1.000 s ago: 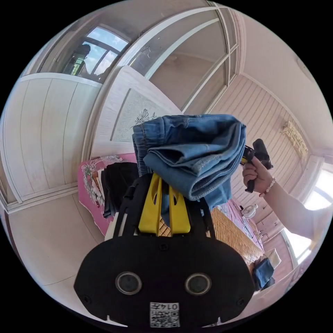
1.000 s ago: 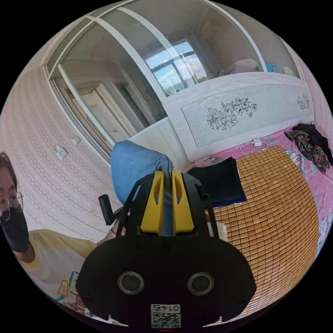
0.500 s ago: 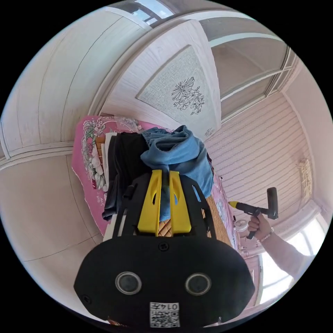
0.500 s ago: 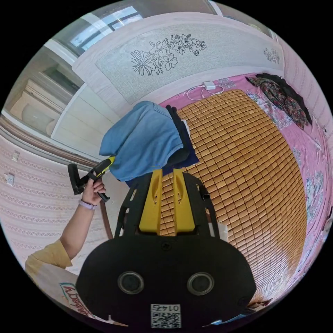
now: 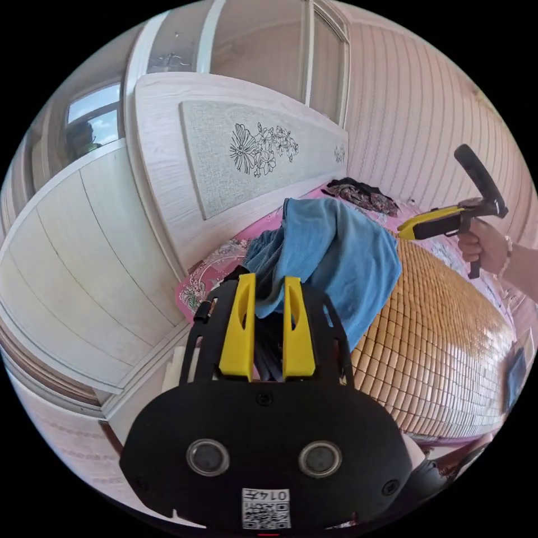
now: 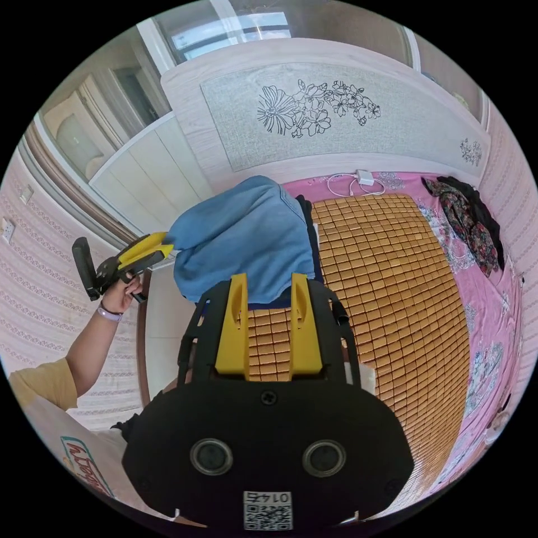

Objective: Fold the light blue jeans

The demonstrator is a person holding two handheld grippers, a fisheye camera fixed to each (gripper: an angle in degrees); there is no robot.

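Resting now on the dark stack (image 6: 307, 224), the jeans (image 6: 244, 238) are released by both parted grippers (image 5: 268, 283) (image 6: 268, 280).

A bedroom in a home. A wide bed (image 6: 493, 336) has a pink floral sheet, with a woven bamboo mat (image 6: 392, 291) covering most of the top. Behind it stands a pale wooden headboard (image 6: 336, 117) with a grey panel carrying a line drawing of flowers. The walls are papered in pale pink stripes (image 5: 403, 106) (two sockets sit on one wall). Beside the headboard are light wood wardrobe panels (image 5: 73, 252) and glazed sliding doors (image 6: 241, 28) showing daylight. Folded clothes are stacked at the head of the bed, a dark patterned garment (image 6: 471, 218) lies by the far corner, and a white charger with cable (image 6: 358, 179) rests below the headboard.
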